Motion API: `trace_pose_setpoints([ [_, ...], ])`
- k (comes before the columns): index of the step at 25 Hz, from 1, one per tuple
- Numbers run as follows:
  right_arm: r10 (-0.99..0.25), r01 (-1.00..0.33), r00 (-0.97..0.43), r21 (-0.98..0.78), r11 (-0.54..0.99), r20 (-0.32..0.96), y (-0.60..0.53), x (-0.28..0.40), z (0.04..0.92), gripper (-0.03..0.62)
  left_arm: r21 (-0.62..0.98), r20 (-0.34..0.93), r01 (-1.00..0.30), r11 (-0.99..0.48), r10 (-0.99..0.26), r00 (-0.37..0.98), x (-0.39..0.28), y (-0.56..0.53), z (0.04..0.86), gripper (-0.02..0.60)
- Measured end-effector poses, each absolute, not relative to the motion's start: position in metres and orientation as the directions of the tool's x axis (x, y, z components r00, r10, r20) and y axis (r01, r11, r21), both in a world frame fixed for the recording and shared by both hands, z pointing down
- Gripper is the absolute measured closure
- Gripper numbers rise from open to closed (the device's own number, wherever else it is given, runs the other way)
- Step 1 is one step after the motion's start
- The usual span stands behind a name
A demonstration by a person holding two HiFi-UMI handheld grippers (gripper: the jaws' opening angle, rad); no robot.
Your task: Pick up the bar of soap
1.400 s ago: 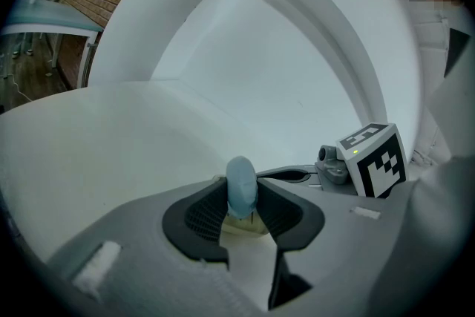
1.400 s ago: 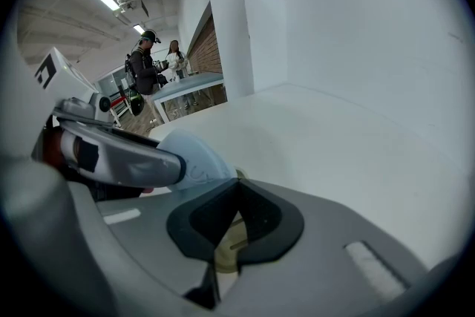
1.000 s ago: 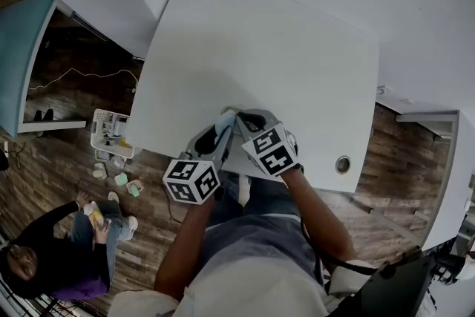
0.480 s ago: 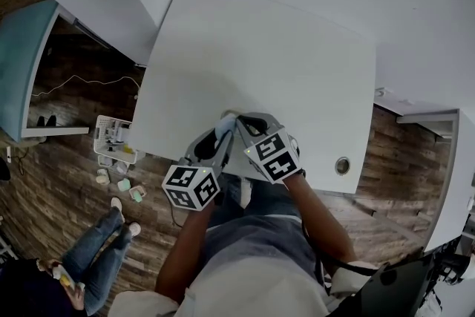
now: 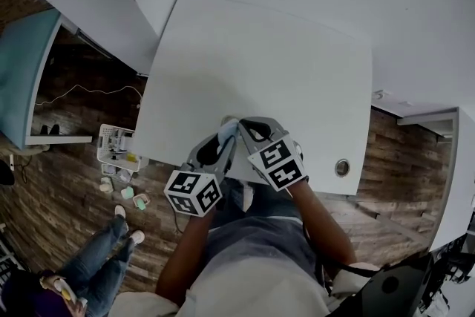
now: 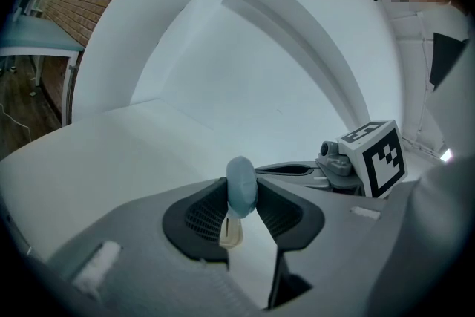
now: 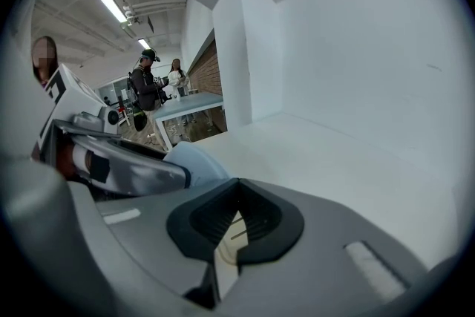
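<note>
Pale blue rounded bar of soap (image 5: 228, 130) has come up off the white table (image 5: 267, 63) since a second ago in the head view, both grippers raised; in the left gripper view, the left gripper (image 6: 241, 197) pinches it edge-on. In the right gripper view, the right gripper (image 7: 236, 226) has its jaws pressed together, empty, just beside the soap; pick-up looks done.

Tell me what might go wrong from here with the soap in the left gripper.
1. The pale blue rounded bar of soap stands on edge between the pads of the left gripper, partly sticking out; being smooth, it may slip free.
2. The right gripper, shut and empty, sits close beside it and might knock it.
3. Both are near the front edge of the white table, so a dropped bar may reach the floor.
</note>
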State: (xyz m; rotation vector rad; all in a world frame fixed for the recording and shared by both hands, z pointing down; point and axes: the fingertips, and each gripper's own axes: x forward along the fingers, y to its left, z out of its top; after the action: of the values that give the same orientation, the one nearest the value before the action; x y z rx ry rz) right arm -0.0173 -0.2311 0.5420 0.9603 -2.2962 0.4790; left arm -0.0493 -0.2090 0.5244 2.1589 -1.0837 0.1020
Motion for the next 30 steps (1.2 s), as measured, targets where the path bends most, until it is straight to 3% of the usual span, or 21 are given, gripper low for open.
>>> trace_pose_setpoints([
  [30,-0.694,-0.814,-0.535,-0.071,0.577,0.482,-0.229,0.0,0.456,0.591,0.46,0.245,-0.732,-0.503,-0.721,0.649,-0.043,-0.233,0.445,0.46],
])
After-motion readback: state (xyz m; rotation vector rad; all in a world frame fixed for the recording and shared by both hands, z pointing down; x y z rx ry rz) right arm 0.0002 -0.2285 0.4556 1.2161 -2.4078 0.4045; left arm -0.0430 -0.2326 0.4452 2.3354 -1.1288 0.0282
